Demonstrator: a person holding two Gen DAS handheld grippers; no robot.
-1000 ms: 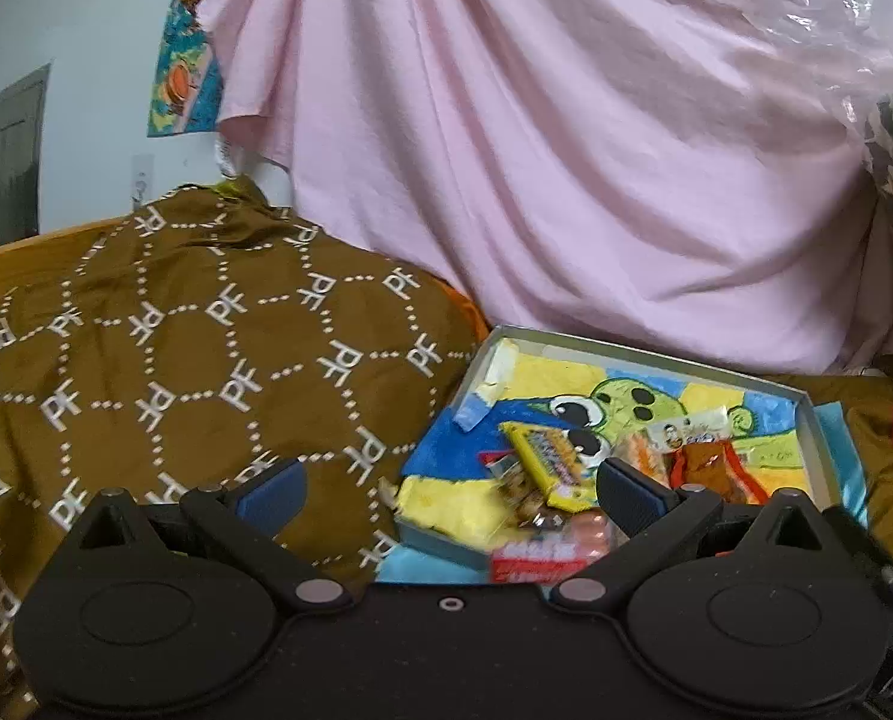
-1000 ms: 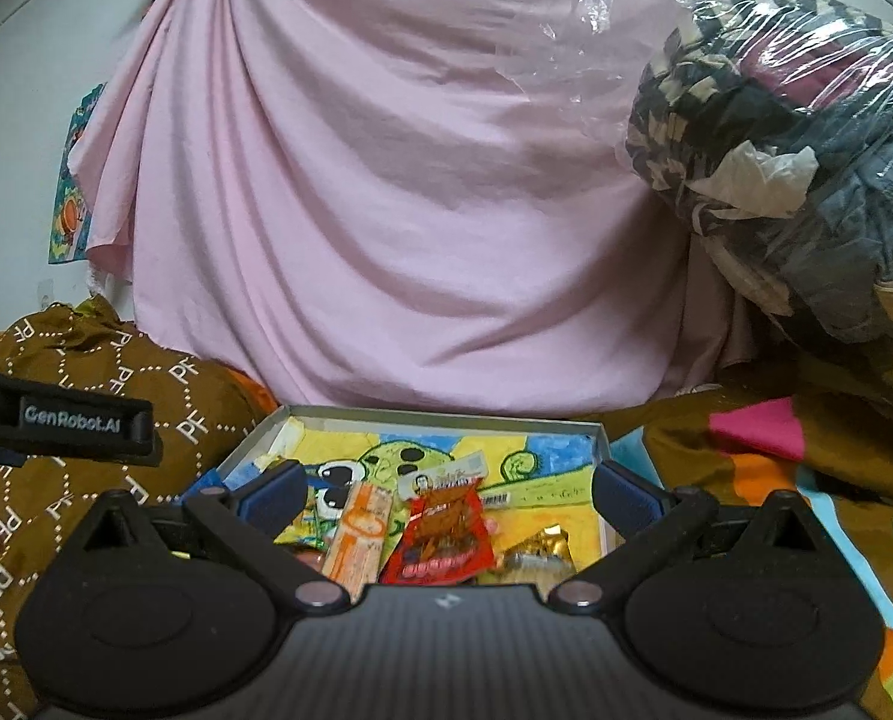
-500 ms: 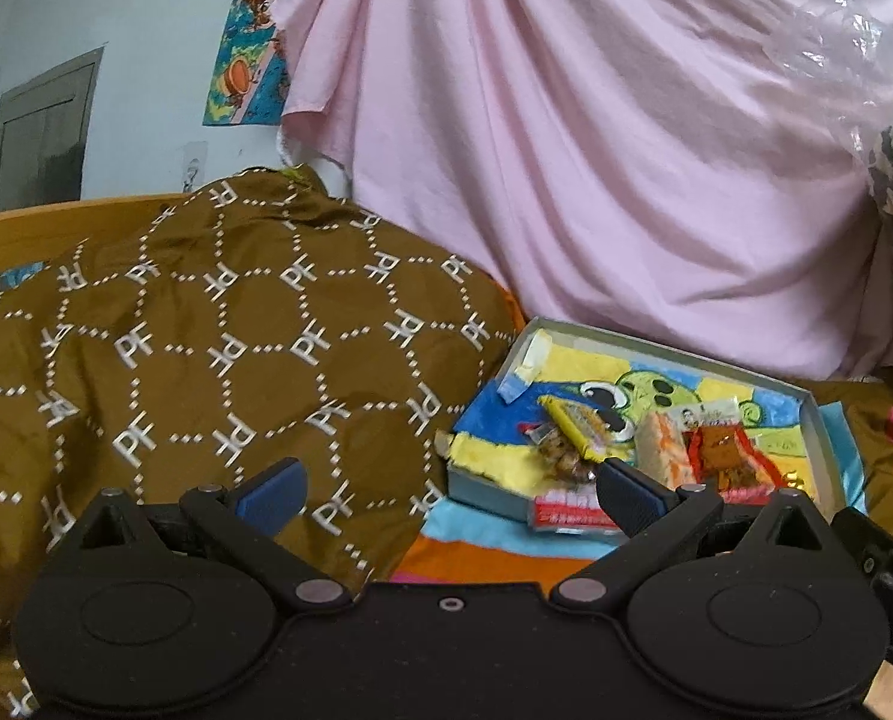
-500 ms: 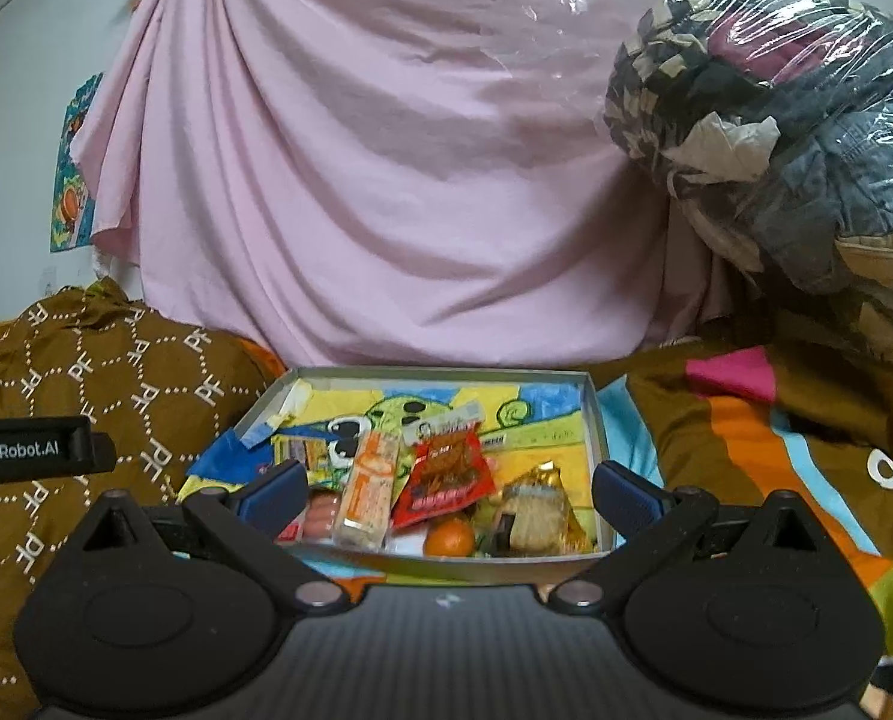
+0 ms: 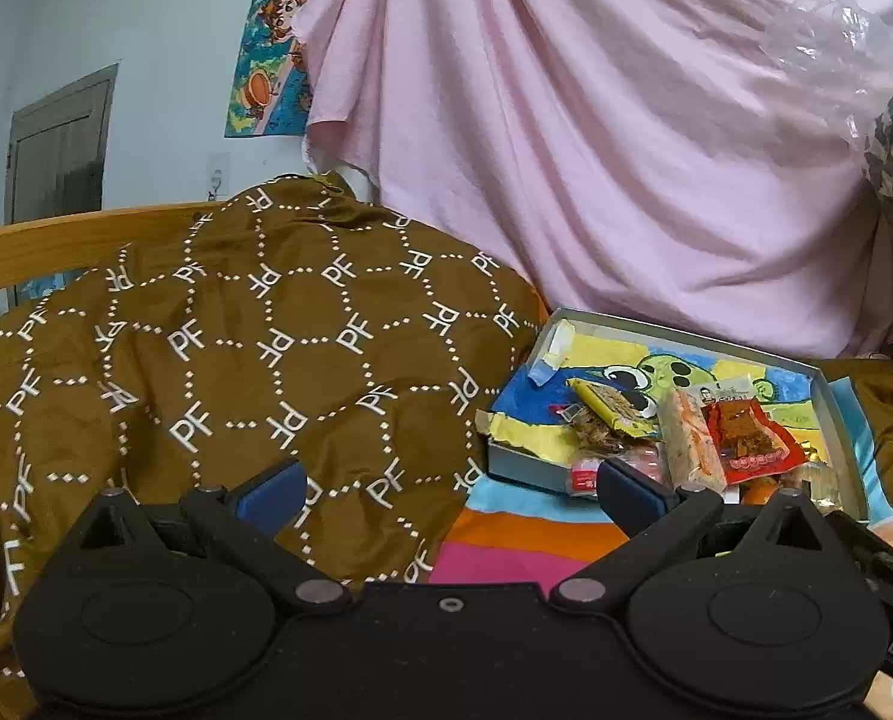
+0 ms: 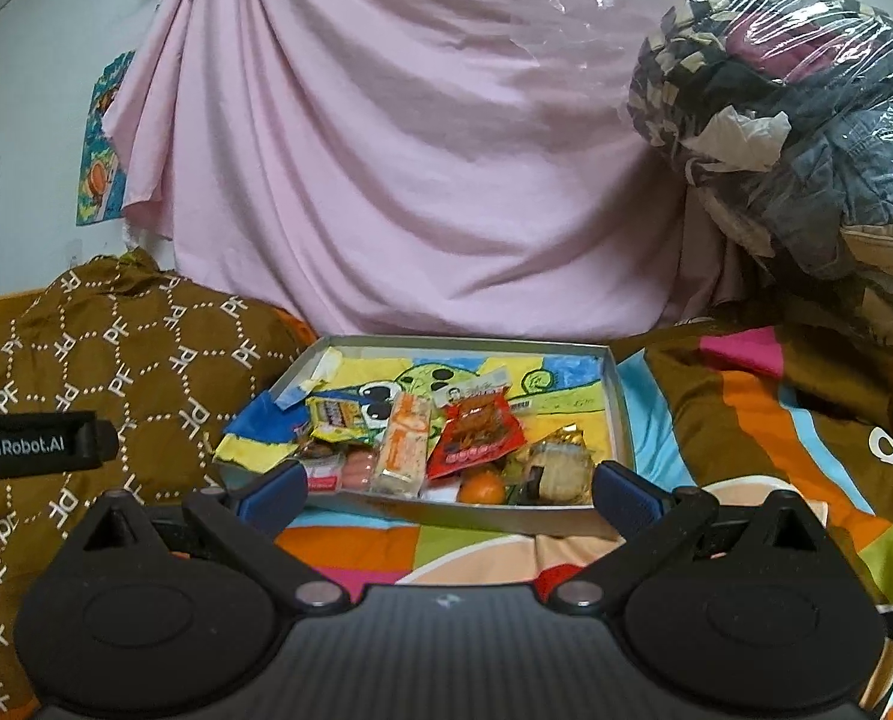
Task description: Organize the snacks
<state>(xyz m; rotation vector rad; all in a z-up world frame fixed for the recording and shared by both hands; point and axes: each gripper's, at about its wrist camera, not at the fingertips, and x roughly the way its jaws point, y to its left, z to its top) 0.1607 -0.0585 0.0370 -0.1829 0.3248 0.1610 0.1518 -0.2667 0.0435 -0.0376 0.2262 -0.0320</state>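
Note:
A shallow grey box (image 6: 617,384) with a cartoon-drawn floor lies on the bed and holds several snacks. Among them are a red packet (image 6: 476,432), a pale orange bar (image 6: 401,444), a yellow packet (image 6: 338,420), a small orange fruit (image 6: 482,487) and a gold-wrapped cake (image 6: 557,459). My right gripper (image 6: 443,489) stands open in front of the box's near edge, holding nothing. The left wrist view shows the same box (image 5: 824,396) and red packet (image 5: 746,441) at right. My left gripper (image 5: 446,489) is open and empty, left of the box over the brown cover.
A brown patterned cover (image 5: 236,360) is heaped to the left of the box. A striped colourful bedspread (image 6: 746,420) lies under and right of it. A pink sheet (image 6: 416,150) hangs behind. A plastic-wrapped bundle of clothes (image 6: 794,120) sits at the right. A wooden bed rail (image 5: 56,246) runs at the left.
Both grippers have drawn back from the box, which now looks smaller and farther off. More bedspread shows in front of it. Both stay open and empty.

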